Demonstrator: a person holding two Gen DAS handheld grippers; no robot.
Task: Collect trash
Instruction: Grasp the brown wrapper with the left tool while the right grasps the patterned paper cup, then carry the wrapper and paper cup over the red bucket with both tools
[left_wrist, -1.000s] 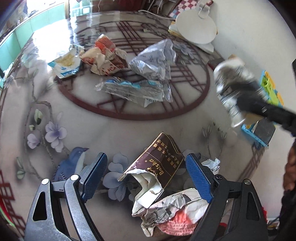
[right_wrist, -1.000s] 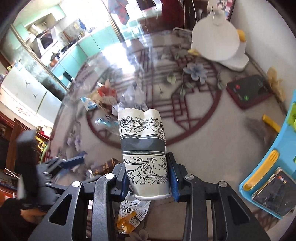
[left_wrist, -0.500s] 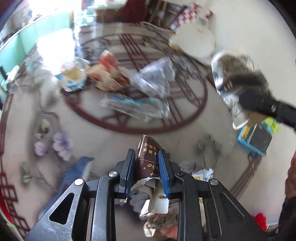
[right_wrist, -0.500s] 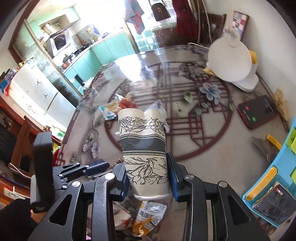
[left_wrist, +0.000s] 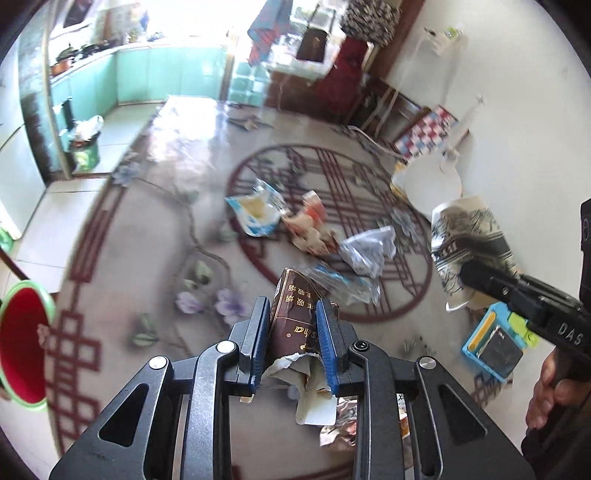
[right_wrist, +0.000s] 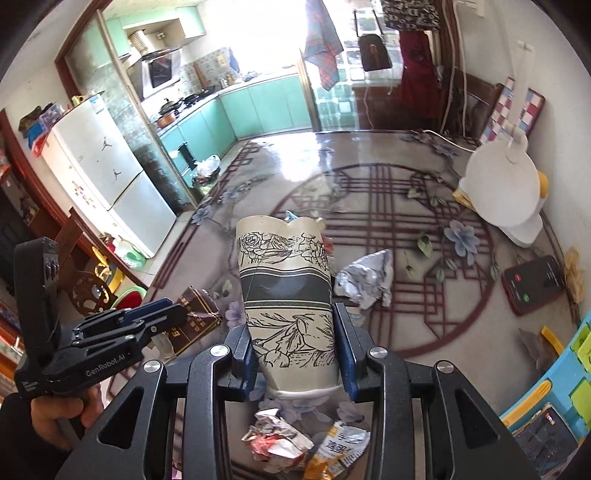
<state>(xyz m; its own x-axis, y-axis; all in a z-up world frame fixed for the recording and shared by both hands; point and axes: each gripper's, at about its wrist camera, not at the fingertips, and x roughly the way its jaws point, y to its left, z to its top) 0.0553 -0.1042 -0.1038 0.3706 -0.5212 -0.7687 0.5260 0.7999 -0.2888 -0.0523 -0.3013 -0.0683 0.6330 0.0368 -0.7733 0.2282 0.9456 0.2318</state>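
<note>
trash: phone only in right view | red basin only left

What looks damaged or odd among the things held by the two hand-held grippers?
The paper cup in the right hand-held gripper is squashed, its rim dented. The brown packet in the left hand-held gripper is torn open.
</note>
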